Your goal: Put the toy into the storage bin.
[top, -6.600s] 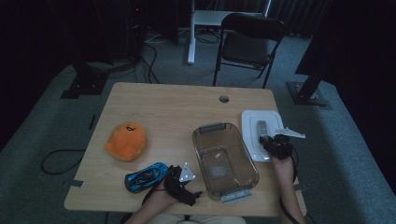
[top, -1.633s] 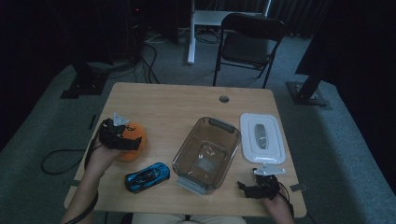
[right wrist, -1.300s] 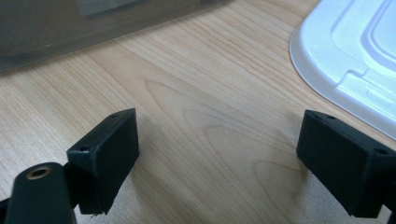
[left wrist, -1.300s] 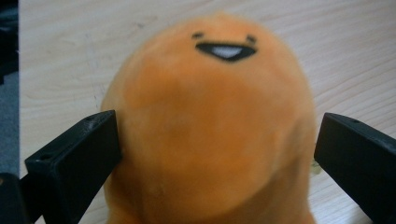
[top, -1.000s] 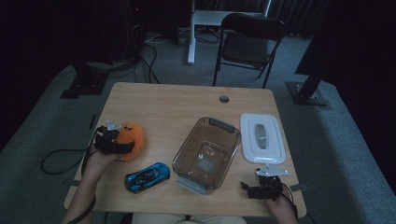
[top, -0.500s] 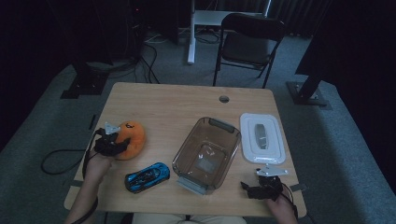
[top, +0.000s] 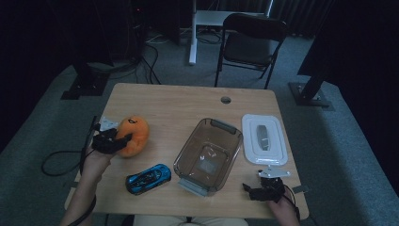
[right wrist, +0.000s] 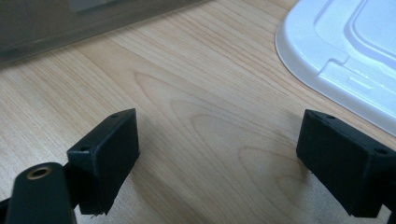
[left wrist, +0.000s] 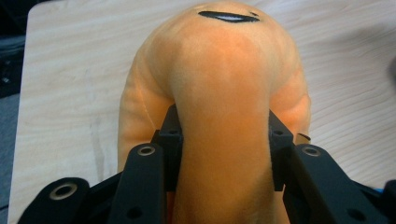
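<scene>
A: Where is the soft orange plush toy (top: 133,136) against the clear plastic tub with grey handles (top: 208,155)?

B: Well to the tub's left, close to the left edge of the pale wooden table (top: 179,106). The left gripper (top: 114,140) pinches it: in the left gripper view the two black jaws bite into a squeezed fold of the plush (left wrist: 224,121). They have just been closing, with the toy between them.

A: What stands in the way between toy and tub?

B: Bare wood. The glossy blue toy car (top: 147,178) lies below that strip, left of the tub's near corner and near the front edge.

A: And on the tub's other side?

B: The white rectangular plastic lid (top: 264,139) lies flat just right of the tub, close to the table's right edge. The right gripper (top: 263,188) sits near the front edge, below the lid and right of the tub's near handle. Its jaws stand spread wide over bare wood (right wrist: 201,121), nothing between them, the lid's rim (right wrist: 336,70) just beyond.

A: Behind the tub?

B: Open tabletop up to a small round hole (top: 226,100) by the far edge.
</scene>
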`<control>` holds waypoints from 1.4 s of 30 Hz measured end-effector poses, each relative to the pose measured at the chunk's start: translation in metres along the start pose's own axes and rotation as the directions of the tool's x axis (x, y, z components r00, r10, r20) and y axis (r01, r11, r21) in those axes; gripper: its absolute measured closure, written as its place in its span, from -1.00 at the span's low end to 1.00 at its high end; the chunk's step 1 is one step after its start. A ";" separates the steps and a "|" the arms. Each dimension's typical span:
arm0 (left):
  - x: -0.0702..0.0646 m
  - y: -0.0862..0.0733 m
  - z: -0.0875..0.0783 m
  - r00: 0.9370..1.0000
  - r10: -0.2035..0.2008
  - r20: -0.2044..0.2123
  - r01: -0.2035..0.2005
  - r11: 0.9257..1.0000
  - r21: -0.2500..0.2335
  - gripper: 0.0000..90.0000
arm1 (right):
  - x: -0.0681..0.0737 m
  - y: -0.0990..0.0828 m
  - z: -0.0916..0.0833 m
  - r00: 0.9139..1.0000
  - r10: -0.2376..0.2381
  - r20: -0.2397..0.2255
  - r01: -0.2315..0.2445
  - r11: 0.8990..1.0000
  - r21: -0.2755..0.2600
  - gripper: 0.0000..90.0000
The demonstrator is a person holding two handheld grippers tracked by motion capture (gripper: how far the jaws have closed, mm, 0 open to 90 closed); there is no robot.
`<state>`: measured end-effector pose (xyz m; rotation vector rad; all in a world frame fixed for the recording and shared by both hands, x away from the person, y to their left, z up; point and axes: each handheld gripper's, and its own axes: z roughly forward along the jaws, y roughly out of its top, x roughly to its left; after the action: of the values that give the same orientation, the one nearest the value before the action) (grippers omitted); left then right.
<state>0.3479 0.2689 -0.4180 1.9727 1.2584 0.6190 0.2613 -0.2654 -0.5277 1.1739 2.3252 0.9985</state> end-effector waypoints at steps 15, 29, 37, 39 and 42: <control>-0.024 0.039 -0.016 0.994 0.054 0.091 -0.048 0.997 -0.068 0.41 | 0.000 0.000 0.000 1.000 0.000 0.001 0.000 1.000 0.000 -0.72; -0.050 0.073 -0.026 0.979 0.132 0.154 -0.117 0.988 -0.103 0.41 | 0.000 0.000 0.000 1.000 -0.003 0.001 0.003 1.000 -0.001 -0.72; -0.072 0.090 -0.025 0.964 0.191 0.188 -0.169 0.978 -0.123 0.40 | 0.000 0.000 0.000 1.000 -0.002 0.001 0.002 1.000 0.000 -0.72; -0.077 0.094 -0.025 0.959 0.203 0.199 -0.179 0.975 -0.130 0.40 | 0.000 0.000 0.000 1.000 -0.002 0.001 0.002 1.000 0.000 -0.72; -0.087 0.100 -0.025 0.952 0.225 0.208 -0.199 0.970 -0.141 0.40 | 0.000 0.000 0.000 1.000 0.000 0.002 0.000 1.000 -0.001 -0.72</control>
<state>0.3517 0.1696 -0.3262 2.0288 0.8619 0.5446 0.2613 -0.2653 -0.5277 1.1734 2.3237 0.9977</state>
